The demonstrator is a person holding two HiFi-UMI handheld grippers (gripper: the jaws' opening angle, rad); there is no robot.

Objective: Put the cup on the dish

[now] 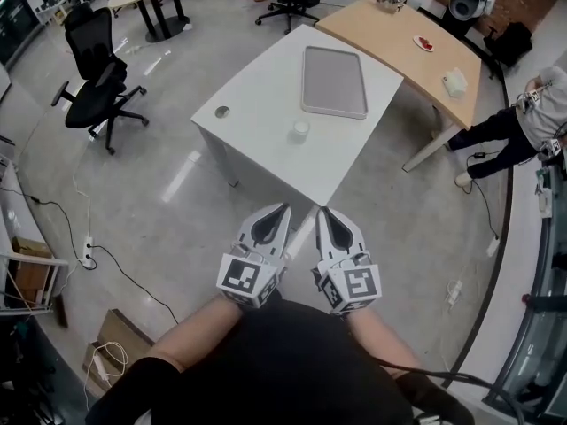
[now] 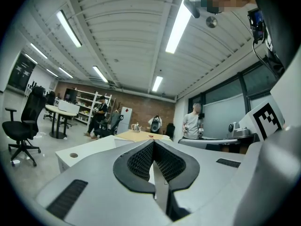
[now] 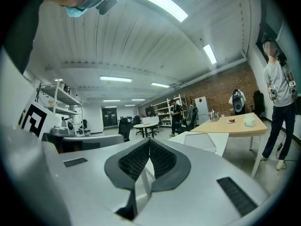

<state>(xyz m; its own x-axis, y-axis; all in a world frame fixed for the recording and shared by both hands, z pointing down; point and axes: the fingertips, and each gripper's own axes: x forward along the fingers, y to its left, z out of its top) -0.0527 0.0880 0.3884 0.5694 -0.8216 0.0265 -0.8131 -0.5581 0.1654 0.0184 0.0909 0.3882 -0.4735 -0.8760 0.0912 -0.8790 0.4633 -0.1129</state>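
A small white cup (image 1: 301, 130) stands near the front edge of a white table (image 1: 257, 104). Behind it on the same table lies a grey rectangular dish (image 1: 334, 81), with nothing on it. Both grippers hang over the floor in front of the table, close to the person's body. My left gripper (image 1: 283, 208) is shut with nothing in it, its jaws meeting at the tip (image 2: 153, 142). Right beside it, my right gripper (image 1: 322, 211) is also shut and holds nothing (image 3: 149, 140). The cup is well beyond both tips.
A curved wooden table (image 1: 399, 29) adjoins the white one at the back right and bears a kettle, a small red-filled plate (image 1: 423, 43) and a white box. A black office chair (image 1: 97, 69) stands left. A person (image 1: 532, 113) stands right. Cables cross the floor (image 1: 115, 268).
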